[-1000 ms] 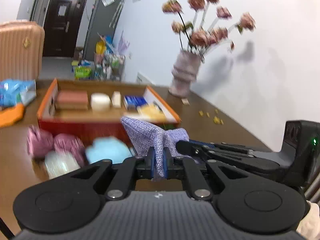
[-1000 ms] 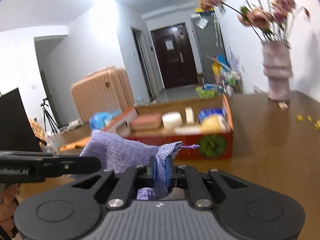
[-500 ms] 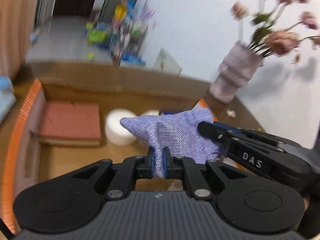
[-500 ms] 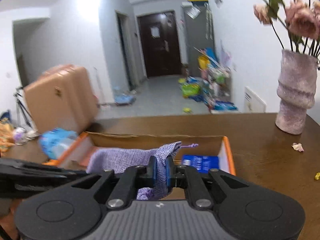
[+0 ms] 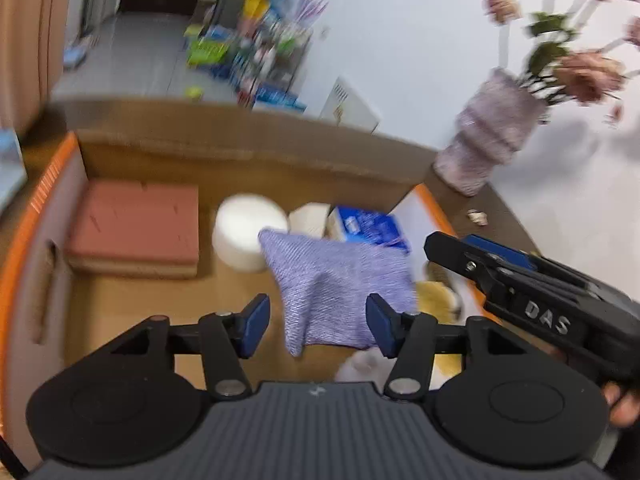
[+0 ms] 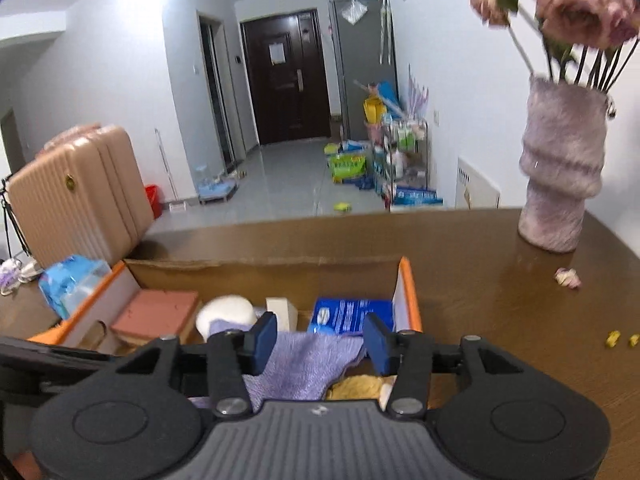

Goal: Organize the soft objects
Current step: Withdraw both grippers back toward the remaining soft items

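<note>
A purple woven cloth pouch (image 5: 340,284) is free of both grippers, in the orange-rimmed cardboard box (image 5: 44,184). My left gripper (image 5: 316,320) is open just above it. My right gripper (image 6: 320,338) is open too, with the pouch (image 6: 300,364) below its fingers. The right gripper's body (image 5: 540,304) shows at the right of the left wrist view. The box (image 6: 408,292) also holds a red-brown pad (image 5: 136,224), a white round piece (image 5: 244,228), a cream block (image 5: 308,220), a blue packet (image 5: 368,228) and something yellow (image 5: 434,296).
A pinkish vase with flowers (image 6: 560,176) stands on the brown table (image 6: 520,320) at the right, with small crumbs near it. A blue plastic pack (image 6: 72,284) lies left of the box. A suitcase (image 6: 76,192) stands beyond the table.
Both grippers moved over the box and opened, letting go of the purple pouch, which has dropped into the box.
</note>
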Available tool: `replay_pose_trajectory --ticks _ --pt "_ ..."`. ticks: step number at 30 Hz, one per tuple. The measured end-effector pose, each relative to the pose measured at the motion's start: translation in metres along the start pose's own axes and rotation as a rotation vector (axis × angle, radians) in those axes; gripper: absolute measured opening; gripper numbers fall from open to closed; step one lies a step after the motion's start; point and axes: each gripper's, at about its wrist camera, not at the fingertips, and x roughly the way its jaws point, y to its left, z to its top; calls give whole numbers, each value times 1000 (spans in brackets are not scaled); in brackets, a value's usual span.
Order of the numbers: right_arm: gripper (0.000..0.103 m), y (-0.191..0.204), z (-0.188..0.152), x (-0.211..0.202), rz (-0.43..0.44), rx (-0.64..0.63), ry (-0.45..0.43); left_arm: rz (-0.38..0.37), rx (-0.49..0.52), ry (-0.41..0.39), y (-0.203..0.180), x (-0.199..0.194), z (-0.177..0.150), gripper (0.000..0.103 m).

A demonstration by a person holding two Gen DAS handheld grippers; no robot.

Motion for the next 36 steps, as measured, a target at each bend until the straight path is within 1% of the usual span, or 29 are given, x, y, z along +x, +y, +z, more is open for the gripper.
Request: replay_pose_trajectory --ticks 2,4,7,9,11,12,15,16,17,18,20,21,23,25,29,31,32,34,36 --pt "50 0 4 -18 22 -10 -19 16 66 -58 -11 -28 -2 61" --pt "52 3 6 -35 37 -20 -37 49 113 -119 -18 -59 -7 63" --pt "55 9 4 -72 62 -45 -71 91 151 -177 -23 -101 -20 64" --pt "59 13 1 -95 77 -63 -92 106 162 -211 -24 -127 -32 66" --pt "62 18 -7 -121 93 -83 -119 133 177 -258 -26 -156 -51 70" --pt "62 21 -12 -133 104 -97 -126 152 184 -282 -27 -166 -60 70" --pt "65 31 -32 -168 128 -131 -143 228 210 -359 -28 -204 -96 73" --pt "65 35 -40 -180 130 -144 -152 246 204 -382 -27 -217 -110 76" --pt "67 39 -49 -191 132 -153 -163 252 201 -398 -26 -229 -123 79" --pt "71 41 -56 -200 136 -158 -169 255 198 -413 -26 -240 -137 80" --pt "74 48 -76 -221 141 -171 -177 268 196 -426 -28 -255 -163 87" --pt "74 50 -87 -229 142 -180 -180 283 194 -437 -28 -263 -179 88" --pt "75 59 -107 -244 146 -202 -180 314 180 -457 -26 -275 -207 94" --pt "80 66 -129 -258 157 -219 -189 339 166 -457 -25 -283 -236 95" --pt "81 78 -176 -276 169 -197 -177 336 107 -430 -19 -293 -283 95" --pt "81 81 -197 -280 188 -159 -150 319 81 -400 -16 -294 -301 95" --pt "81 82 -206 -280 204 -139 -131 322 85 -384 -14 -294 -309 95" --pt "81 86 -220 -278 232 -134 -92 353 91 -378 -13 -293 -320 95" --pt "81 93 -228 -275 223 -156 -70 365 91 -389 -11 -293 -323 95"
